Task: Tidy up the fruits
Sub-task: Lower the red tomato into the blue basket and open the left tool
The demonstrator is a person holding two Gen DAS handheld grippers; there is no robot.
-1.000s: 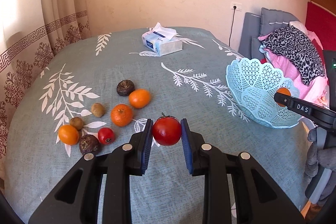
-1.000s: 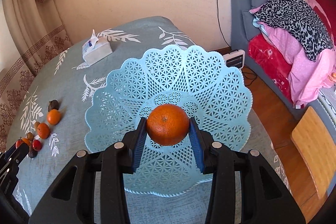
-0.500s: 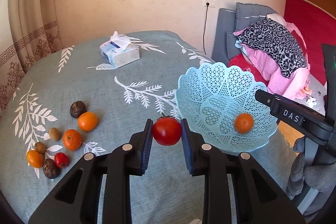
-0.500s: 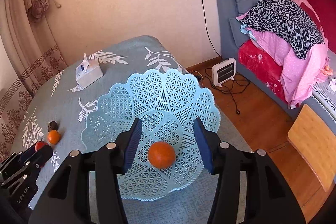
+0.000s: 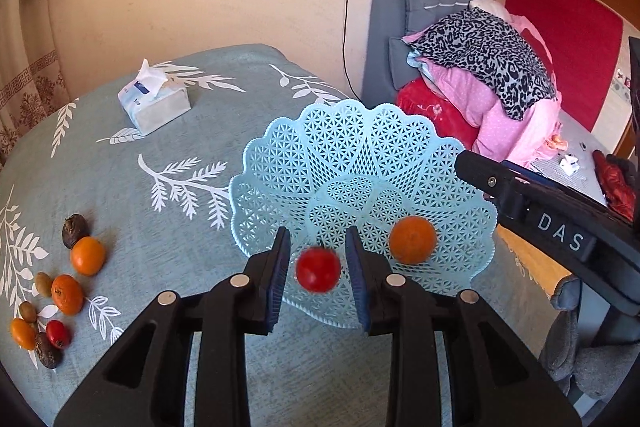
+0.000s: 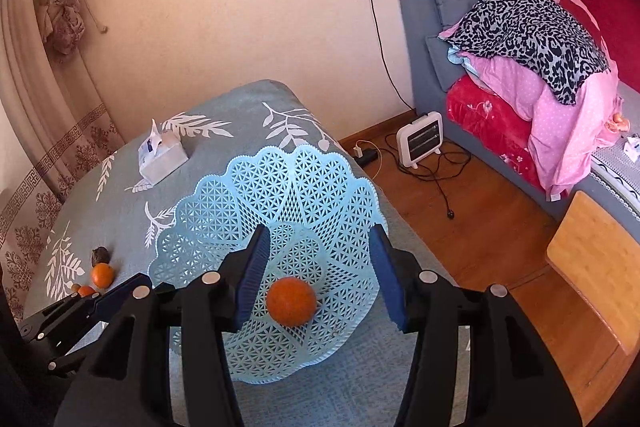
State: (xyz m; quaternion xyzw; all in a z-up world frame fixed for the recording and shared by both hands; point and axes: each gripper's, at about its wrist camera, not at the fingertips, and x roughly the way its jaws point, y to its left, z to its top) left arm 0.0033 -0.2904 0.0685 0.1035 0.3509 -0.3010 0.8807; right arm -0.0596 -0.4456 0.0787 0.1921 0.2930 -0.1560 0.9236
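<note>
Left wrist view: left gripper (image 5: 318, 273) jaws have just been opening; red tomato (image 5: 318, 269) sits loose between the pads, touching neither, over the blue basket (image 5: 360, 155).
Right gripper (image 6: 318, 281): jaws parted, have just been opening, holding nothing.
Orange (image 6: 291, 301): lying in the basket below the right gripper's pads.
Other fruit (image 5: 66, 293): on the tablecloth, well left of the left gripper.

"DAS" on right tool (image 5: 560, 233) body.
</note>
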